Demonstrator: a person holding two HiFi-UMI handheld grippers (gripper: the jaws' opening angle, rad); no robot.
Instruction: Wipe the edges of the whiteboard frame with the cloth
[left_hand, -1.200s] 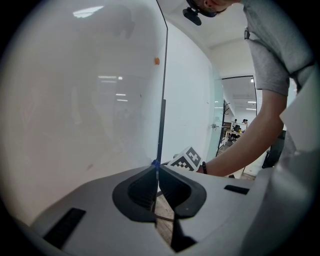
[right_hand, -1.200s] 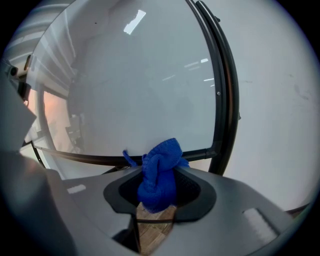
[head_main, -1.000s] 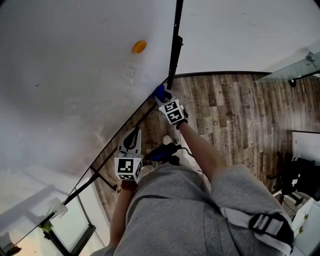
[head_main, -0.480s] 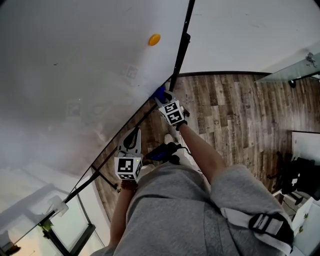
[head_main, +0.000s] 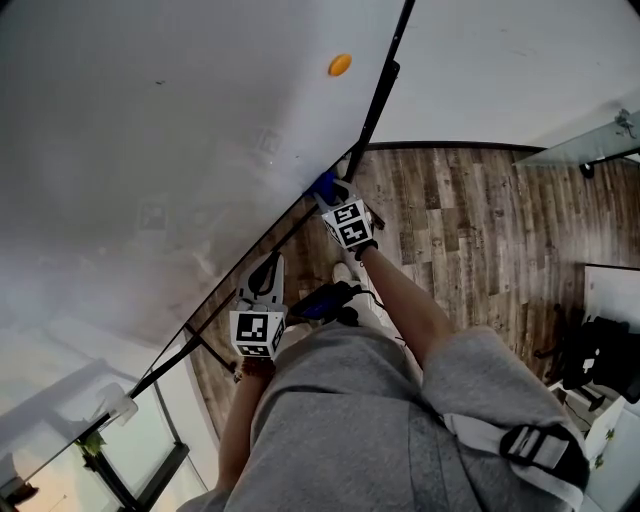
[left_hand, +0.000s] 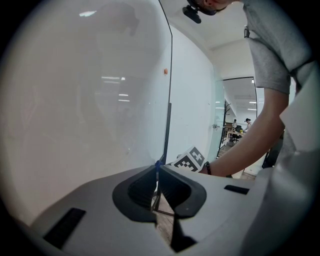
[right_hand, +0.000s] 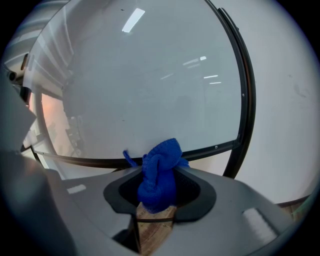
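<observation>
The whiteboard (head_main: 150, 150) fills the upper left of the head view, with a thin black frame (head_main: 255, 260) along its lower edge and right side (head_main: 385, 75). My right gripper (head_main: 333, 196) is shut on a bunched blue cloth (head_main: 322, 185), which sits against the frame's lower right corner. In the right gripper view the cloth (right_hand: 160, 177) bulges from the shut jaws of the right gripper (right_hand: 159, 192), just in front of the lower frame bar (right_hand: 210, 148). My left gripper (head_main: 264, 278) hangs lower left by the same bar; in its own view the left gripper (left_hand: 156, 182) holds nothing.
An orange magnet (head_main: 340, 65) sticks on the board near its right side. Wood floor (head_main: 470, 230) lies below, with a blue-and-black object (head_main: 325, 299) by the person's feet. Black stand legs (head_main: 205, 350) run under the board. Dark furniture (head_main: 590, 365) stands at the right.
The head view has swung a little, so the board and magnet sit further right. The right gripper keeps the cloth at the frame's corner. The left gripper has barely moved.
</observation>
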